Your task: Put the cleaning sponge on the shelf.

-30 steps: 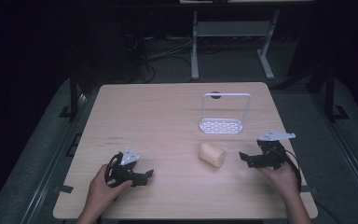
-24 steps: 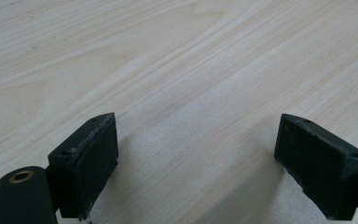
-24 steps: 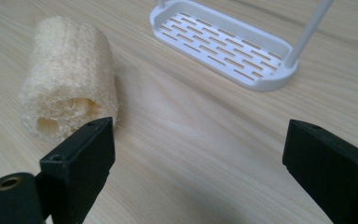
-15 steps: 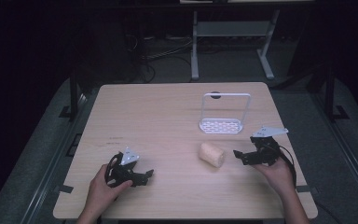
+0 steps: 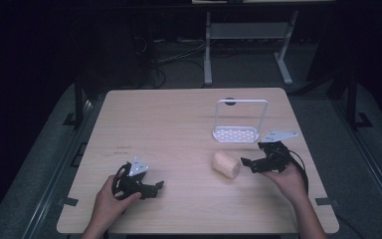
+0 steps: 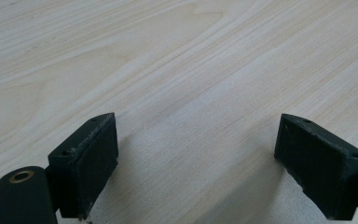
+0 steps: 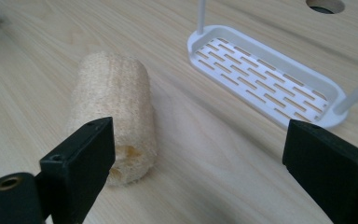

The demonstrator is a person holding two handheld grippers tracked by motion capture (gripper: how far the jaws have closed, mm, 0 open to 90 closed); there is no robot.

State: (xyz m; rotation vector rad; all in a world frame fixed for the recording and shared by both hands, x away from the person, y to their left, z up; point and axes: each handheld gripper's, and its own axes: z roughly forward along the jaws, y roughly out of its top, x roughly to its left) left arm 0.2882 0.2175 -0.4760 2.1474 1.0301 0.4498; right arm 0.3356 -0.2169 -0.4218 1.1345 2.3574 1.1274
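On the surface (image 5: 179, 124), mid-right: loofah roll (image 5: 227, 165), lying on its side, just before the white slotted rack (image 5: 235, 133). My right hand-held gripper (image 5: 247, 163), jaws released, has closed in beside it; grasp likely next. Left hand-held gripper (image 5: 158, 186): released, idle.

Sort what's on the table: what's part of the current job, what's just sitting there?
In play:
- beige cylindrical loofah sponge, lying on its side, not yet gripped
- right gripper, jaws open, pointed at the sponge
- white slotted plastic rack with wire handle, close behind the sponge, probably the destination

Idle:
- left gripper, open over bare light wooden table
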